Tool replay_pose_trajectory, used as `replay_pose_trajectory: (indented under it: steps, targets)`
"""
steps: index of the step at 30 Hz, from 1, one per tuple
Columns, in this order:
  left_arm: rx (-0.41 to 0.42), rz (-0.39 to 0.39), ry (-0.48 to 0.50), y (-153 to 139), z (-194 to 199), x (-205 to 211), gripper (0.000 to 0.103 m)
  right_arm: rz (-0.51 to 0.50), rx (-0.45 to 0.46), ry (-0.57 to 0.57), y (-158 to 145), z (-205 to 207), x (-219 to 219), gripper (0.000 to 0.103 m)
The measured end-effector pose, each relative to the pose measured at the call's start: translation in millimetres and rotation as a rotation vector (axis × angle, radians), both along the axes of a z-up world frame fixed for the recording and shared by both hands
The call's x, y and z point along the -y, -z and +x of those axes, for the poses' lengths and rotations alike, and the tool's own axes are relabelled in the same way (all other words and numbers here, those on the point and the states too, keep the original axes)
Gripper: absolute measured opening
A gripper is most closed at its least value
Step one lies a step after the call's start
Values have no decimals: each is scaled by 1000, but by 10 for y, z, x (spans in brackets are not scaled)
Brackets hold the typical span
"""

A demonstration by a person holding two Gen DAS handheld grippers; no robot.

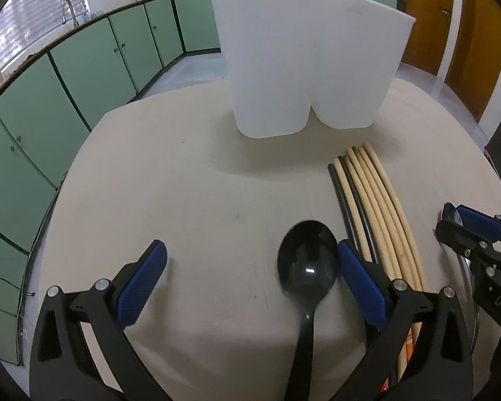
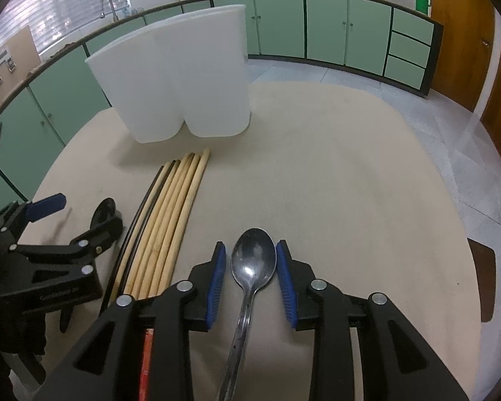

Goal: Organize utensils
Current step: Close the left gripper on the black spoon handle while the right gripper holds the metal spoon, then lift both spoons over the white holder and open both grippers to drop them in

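A black plastic spoon (image 1: pixel 307 264) lies on the beige table, bowl facing away from me. My left gripper (image 1: pixel 250 250) stands wide open around it, and the bowl sits beside the right pad. A metal spoon (image 2: pixel 254 257) lies between the blue pads of my right gripper (image 2: pixel 250 250); a thin gap shows at the left pad, so the jaws are open. Between the two spoons lies a bundle of wooden and black chopsticks (image 1: pixel 374 200) (image 2: pixel 170 220). A white two-compartment holder (image 1: pixel 310 60) (image 2: pixel 183 77) stands upright beyond them. The other gripper shows at the edge of each view: the right gripper (image 1: pixel 461 225) and the left gripper (image 2: pixel 80 214).
The round table (image 2: pixel 350 167) drops off to tiled floor on all sides. Green cabinets (image 1: pixel 83 67) and a sink tap curve round behind, with wooden doors (image 1: pixel 467 50) at the right. A brown chair seat (image 2: pixel 482 277) sits by the table's right edge. Something red (image 2: pixel 148 351) lies under the chopsticks' near ends.
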State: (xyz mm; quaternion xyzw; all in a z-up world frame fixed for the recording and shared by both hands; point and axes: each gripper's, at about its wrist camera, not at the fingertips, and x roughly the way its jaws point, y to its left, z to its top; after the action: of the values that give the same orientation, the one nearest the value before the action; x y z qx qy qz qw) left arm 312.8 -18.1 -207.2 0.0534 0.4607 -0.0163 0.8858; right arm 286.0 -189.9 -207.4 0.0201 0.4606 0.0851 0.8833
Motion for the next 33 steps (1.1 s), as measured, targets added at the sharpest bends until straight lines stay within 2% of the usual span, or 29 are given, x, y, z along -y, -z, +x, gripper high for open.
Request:
replay_pose_trajectory:
  steps: [1, 3, 4, 5, 6, 8, 9, 12, 14, 18, 24, 30, 33]
  targets:
    - [0, -7, -1, 8, -4, 1, 98, -1, -1, 0, 2, 3, -2, 32]
    - [2, -28, 0, 7, 16, -44, 88, -11, 0, 4, 4, 6, 2, 29]
    - [4, -52, 7, 5, -3, -62, 74, -11, 1, 3, 3, 6, 5, 28]
    - [9, -66, 10, -8, -12, -65, 65, -10, 2, 2, 5, -2, 2, 28]
    - [17, -63, 15, -18, -31, -52, 59, -10, 3, 3, 5, -6, 2, 28]
    - [23, -73, 34, -26, -46, -35, 39, -9, 6, 4, 2, -20, 6, 28]
    - [27, -87, 45, -33, -57, -34, 33, -2, 11, 4, -4, -34, 11, 28]
    - [39, -127, 60, -57, -72, -52, 34, 38, 64, 10, -75, -125, 52, 28]
    - [82, -152, 56, -133, -119, -105, 34, 48, 119, 9, -164, -196, 82, 28]
    - [235, -199, 49, -399, -346, -199, 34, 74, 225, -1, -385, -322, 126, 27]
    - [384, -227, 36, -704, -498, -227, 34, 121, 350, -13, -724, -400, 208, 27]
    - [478, -266, 38, -940, -422, -162, 34, 186, 419, -21, -1031, -311, 306, 27]
    - [506, -290, 34, -1079, -252, -143, 34, 219, 446, -24, -1220, -178, 374, 27]
